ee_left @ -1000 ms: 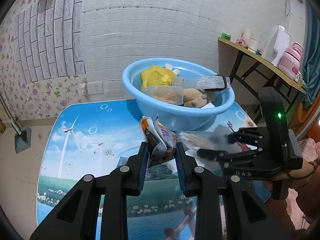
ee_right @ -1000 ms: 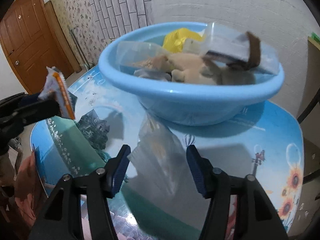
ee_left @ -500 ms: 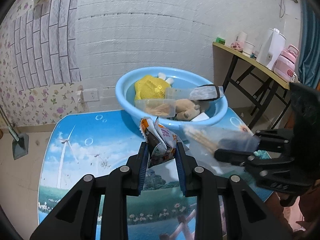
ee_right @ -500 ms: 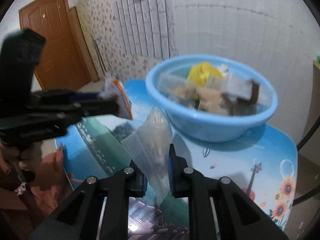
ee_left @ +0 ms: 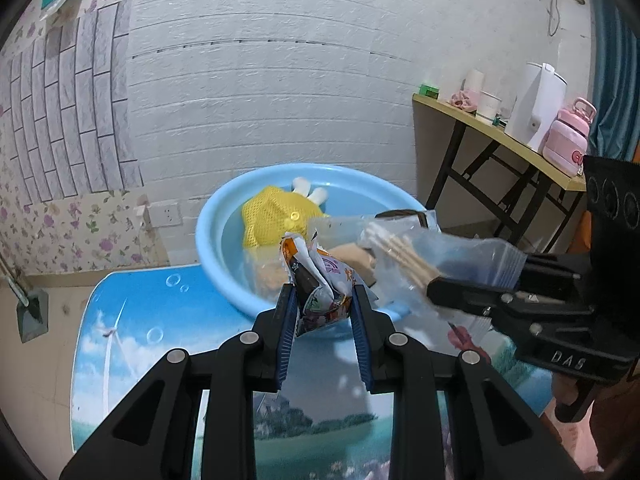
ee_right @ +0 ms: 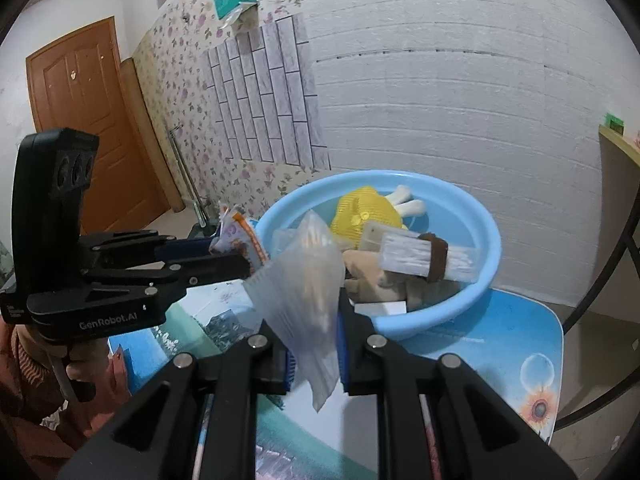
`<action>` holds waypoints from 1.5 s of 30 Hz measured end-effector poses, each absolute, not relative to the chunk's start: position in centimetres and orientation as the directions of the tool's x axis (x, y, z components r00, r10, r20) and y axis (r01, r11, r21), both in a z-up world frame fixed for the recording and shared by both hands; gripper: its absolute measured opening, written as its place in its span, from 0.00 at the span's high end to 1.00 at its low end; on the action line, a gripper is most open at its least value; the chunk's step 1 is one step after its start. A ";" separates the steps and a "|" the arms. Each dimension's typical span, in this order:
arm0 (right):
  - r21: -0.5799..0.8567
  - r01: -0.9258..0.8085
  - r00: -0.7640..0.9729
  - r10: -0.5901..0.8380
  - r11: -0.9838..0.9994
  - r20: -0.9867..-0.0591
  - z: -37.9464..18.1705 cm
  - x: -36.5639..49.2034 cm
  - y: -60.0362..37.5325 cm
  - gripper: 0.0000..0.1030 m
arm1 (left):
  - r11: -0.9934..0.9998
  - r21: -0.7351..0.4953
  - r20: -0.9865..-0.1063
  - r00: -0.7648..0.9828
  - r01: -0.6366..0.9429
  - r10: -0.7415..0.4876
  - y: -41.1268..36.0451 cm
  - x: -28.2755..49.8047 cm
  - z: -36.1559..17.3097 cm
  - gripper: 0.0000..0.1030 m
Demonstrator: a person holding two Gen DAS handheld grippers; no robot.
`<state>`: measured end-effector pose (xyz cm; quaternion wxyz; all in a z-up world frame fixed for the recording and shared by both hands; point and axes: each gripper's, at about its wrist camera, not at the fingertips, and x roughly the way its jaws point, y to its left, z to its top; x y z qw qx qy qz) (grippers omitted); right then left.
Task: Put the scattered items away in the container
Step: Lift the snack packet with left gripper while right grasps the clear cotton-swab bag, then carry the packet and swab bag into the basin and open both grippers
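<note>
A light blue basin stands at the table's far side, holding a yellow mesh toy, a beige plush and clear packets. My left gripper is shut on a crumpled snack packet, held above the table just before the basin's near rim. My right gripper is shut on a clear zip bag of wooden sticks, also raised beside the basin. The right gripper shows at the right of the left wrist view.
The table top has a blue landscape print. A wooden side table with a white kettle and pink bottle stands right of the basin. A brown door lies at the left. White wall behind.
Both grippers rose and moved toward the basin with their loads. The right gripper closed on the clear bag a second ago and lifted it off the table.
</note>
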<state>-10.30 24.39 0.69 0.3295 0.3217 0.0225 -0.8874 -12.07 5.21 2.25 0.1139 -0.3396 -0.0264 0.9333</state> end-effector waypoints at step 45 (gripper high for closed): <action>0.250 0.502 -0.627 -0.547 -0.828 -0.555 1.1 -13.1 24.0 0.50 | -0.993 -0.028 -0.638 -0.763 -0.113 0.105 4.7 -11.9 3.6 0.08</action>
